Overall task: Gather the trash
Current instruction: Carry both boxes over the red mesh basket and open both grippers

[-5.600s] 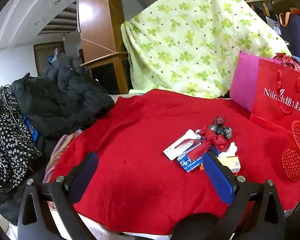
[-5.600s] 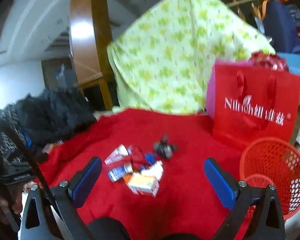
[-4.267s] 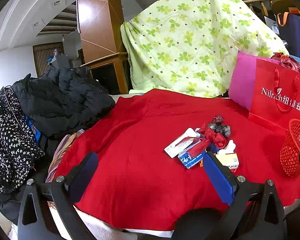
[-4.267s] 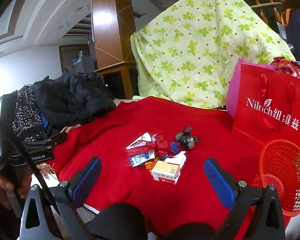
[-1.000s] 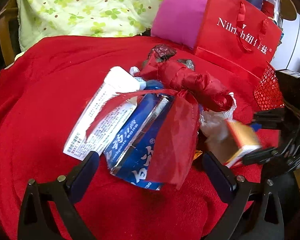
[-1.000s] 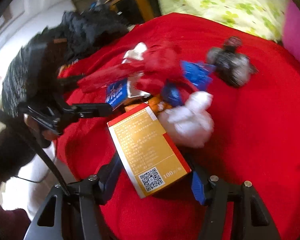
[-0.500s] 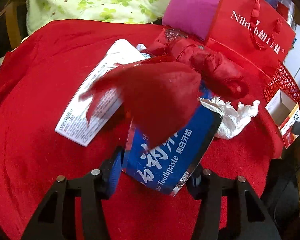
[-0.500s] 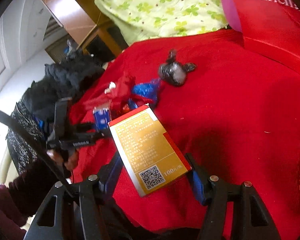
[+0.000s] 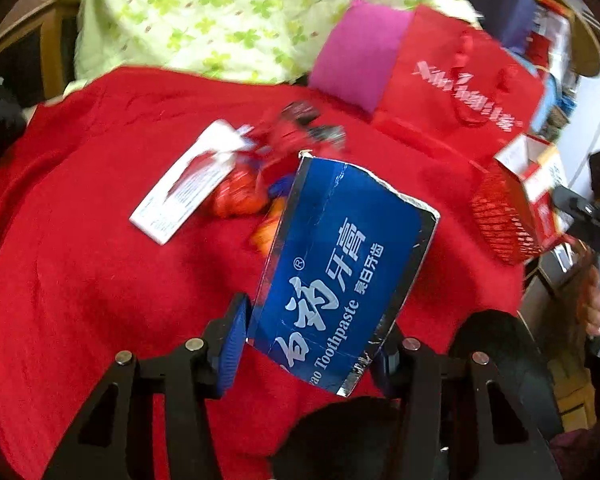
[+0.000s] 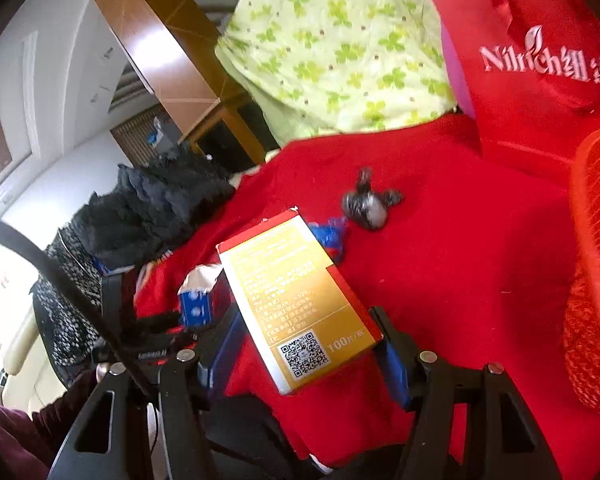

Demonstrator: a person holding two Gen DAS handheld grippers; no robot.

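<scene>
Though gripped low — toothpaste box (image 9: 340, 264) long axis up-right

Premises: a lived-in private home, a living or dining area by the look of it. Evidence follows. The surface (image 9: 80, 264) is draped in a red cloth and carries household packaging, including a toothpaste box (image 9: 340, 264) and a yellow medicine-type carton (image 10: 300, 300). A green clover-print sheet (image 10: 340, 48) hangs over furniture behind it. Dark padded coats (image 10: 156, 208) and a speckled garment (image 10: 60, 320) are heaped to one side. A red paper shopping bag (image 10: 540, 60) stands at the back beside a red mesh wastebasket (image 10: 596, 280). A wood-panelled pillar (image 10: 152, 36), white moulded walls and a recessed ceiling complete the domestic interior.
</scene>
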